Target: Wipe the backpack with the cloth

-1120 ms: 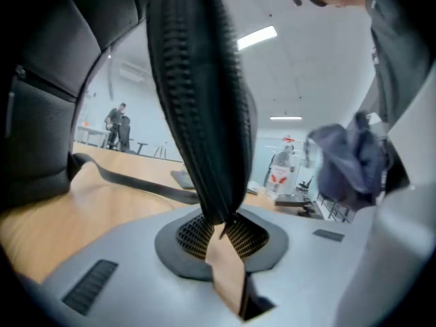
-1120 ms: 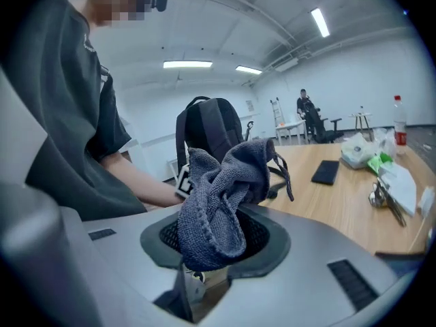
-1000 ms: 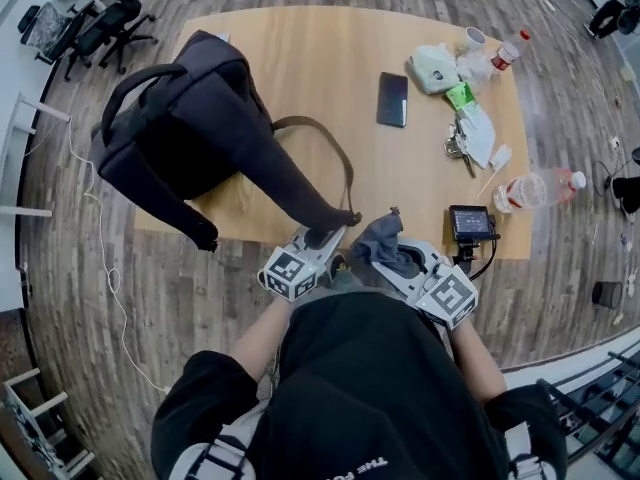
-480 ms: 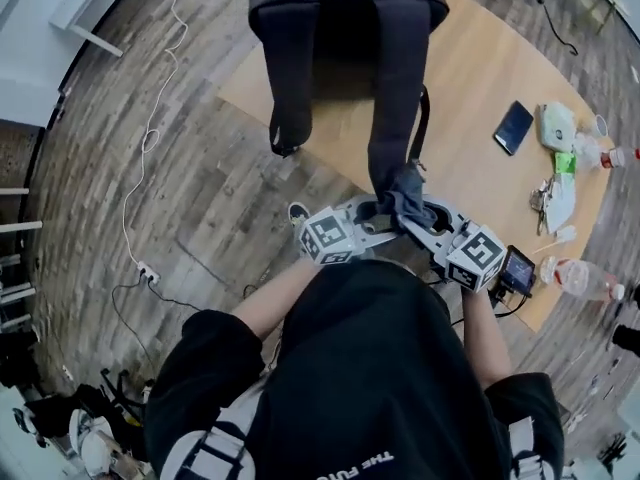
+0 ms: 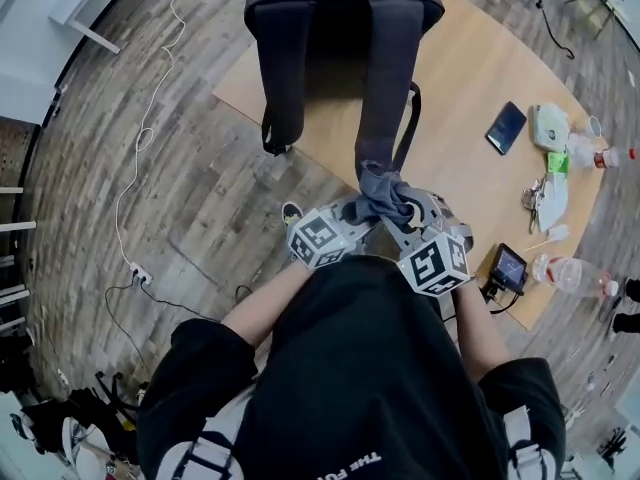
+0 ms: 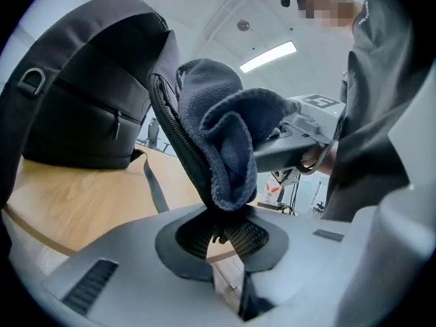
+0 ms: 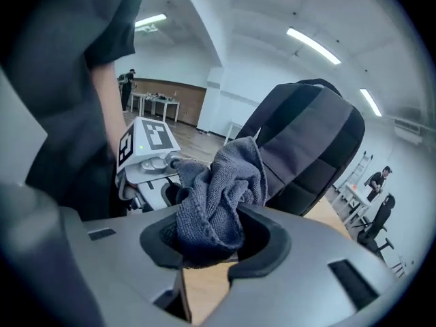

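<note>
Head view: dark grey fabric backpack (image 5: 340, 28) sits on the pale wooden tabletop (image 5: 470, 78). One padded shoulder strap (image 5: 385, 88) is drawn off the edge toward the person.

Left gripper view: left claw (image 6: 221, 234) has just been closing and is nipped on the strap's tip. The hold looks thin. A hard wipe could pull the strap free or drag the backpack off the edge.

Right gripper view: right claw (image 7: 211, 247) is clamped on the bunched grey terry cloth (image 7: 218, 196), which is raised beside the strap. The loose folds may snag or work out of the grip.
</note>
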